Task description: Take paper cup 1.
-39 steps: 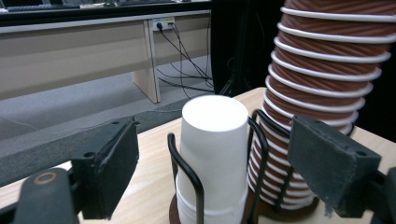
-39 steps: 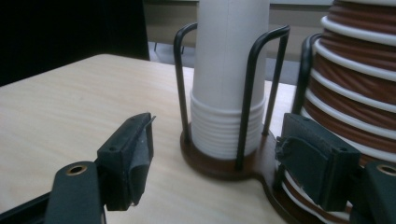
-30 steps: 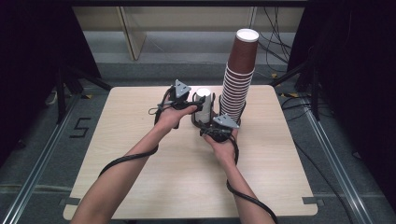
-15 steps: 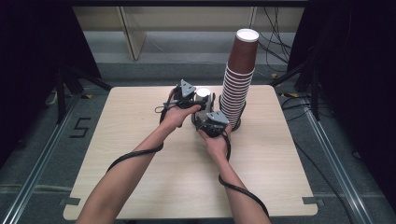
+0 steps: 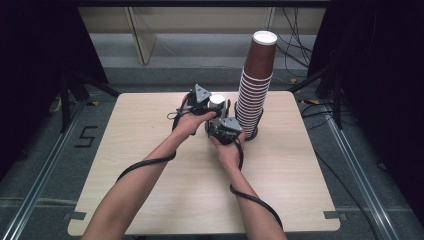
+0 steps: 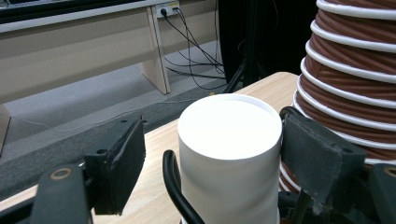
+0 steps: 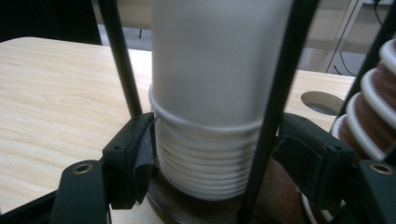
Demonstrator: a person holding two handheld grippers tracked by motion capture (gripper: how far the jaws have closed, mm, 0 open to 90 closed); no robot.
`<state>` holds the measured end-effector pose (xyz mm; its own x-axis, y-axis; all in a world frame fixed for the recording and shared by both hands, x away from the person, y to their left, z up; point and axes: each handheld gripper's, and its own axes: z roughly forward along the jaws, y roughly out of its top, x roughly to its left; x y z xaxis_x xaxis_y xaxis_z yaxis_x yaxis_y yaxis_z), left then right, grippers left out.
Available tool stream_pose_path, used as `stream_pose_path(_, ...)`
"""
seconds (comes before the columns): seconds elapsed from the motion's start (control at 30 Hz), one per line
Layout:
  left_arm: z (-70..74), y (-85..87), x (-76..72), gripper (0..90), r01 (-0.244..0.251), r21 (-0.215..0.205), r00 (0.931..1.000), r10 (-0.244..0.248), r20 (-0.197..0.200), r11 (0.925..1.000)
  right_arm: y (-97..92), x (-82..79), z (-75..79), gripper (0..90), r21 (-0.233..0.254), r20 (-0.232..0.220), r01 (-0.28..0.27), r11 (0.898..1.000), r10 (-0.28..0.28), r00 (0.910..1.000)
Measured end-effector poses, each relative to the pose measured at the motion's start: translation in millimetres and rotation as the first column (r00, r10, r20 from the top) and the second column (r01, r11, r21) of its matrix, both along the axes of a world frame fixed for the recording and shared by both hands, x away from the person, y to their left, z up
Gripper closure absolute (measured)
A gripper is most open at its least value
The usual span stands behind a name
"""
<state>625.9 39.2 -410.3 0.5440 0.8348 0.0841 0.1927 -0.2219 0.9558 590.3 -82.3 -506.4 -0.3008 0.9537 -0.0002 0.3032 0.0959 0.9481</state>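
Observation:
A short stack of upturned white paper cups [image 5: 216, 99] stands mid-table between black wire rods [image 7: 120, 56]. My left gripper [image 5: 212, 104] straddles the top cup [image 6: 229, 140]. Its jaws have just been closing: one pad [image 6: 317, 154] touches the cup, the other [image 6: 123, 163] stands off with a gap. My right gripper [image 5: 220, 117] sits lower, its jaws on either side of the stack's ribbed rims [image 7: 205, 163]. They have just been opening, one pad [image 7: 137, 158] at the rims and the other [image 7: 303, 158] slightly clear.
A tall tower of upturned brown cups [image 5: 256, 85] rises just right of both grippers, close beside them [image 6: 355, 70]. A round hole [image 7: 322, 101] is cut in the tabletop. The wooden table [image 5: 150, 200] has bare room to the left and front.
My right gripper has shifted up and left, closer to the white cups. The left hand has stayed almost in place at the cup top.

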Motion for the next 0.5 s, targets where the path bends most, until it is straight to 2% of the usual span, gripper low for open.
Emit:
stream_pose_path(0.03,-0.2,-0.4,0.2,22.4,0.000,-0.003,1.0000,0.000,-0.001,1.0000,0.4,-0.9,0.7,28.0,0.000,-0.015,0.003,1.000,-0.003,0.9999)
stream_pose_path(0.2,-2.7,-0.4,0.9,22.9,0.006,-0.019,0.9998,-0.007,-0.017,0.9998,0.3,-1.0,1.3,29.7,-0.010,-0.020,0.012,1.000,-0.012,0.9997)
stream_pose_path(0.27,-2.9,0.0,1.3,23.0,0.007,-0.023,0.9998,-0.008,-0.019,0.9997,0.1,-1.0,1.3,29.8,-0.014,-0.020,0.012,1.000,-0.012,0.9997)
stream_pose_path(0.3,-2.9,0.5,1.7,23.1,0.008,-0.022,0.9998,-0.009,-0.020,0.9997,1.2,0.5,-0.1,30.1,0.000,-0.002,0.008,1.000,-0.008,1.0000)
stream_pose_path(0.37,-2.4,1.3,2.4,23.4,0.013,-0.029,0.9997,-0.013,-0.021,0.9995,1.4,0.0,0.5,30.2,0.009,-0.011,0.004,1.000,-0.003,0.9999)
stream_pose_path(0.5,-1.2,1.3,2.5,24.4,0.015,-0.034,0.9996,-0.016,-0.023,0.9993,0.9,0.4,0.2,30.4,-0.006,-0.005,0.011,1.000,-0.011,0.9999)
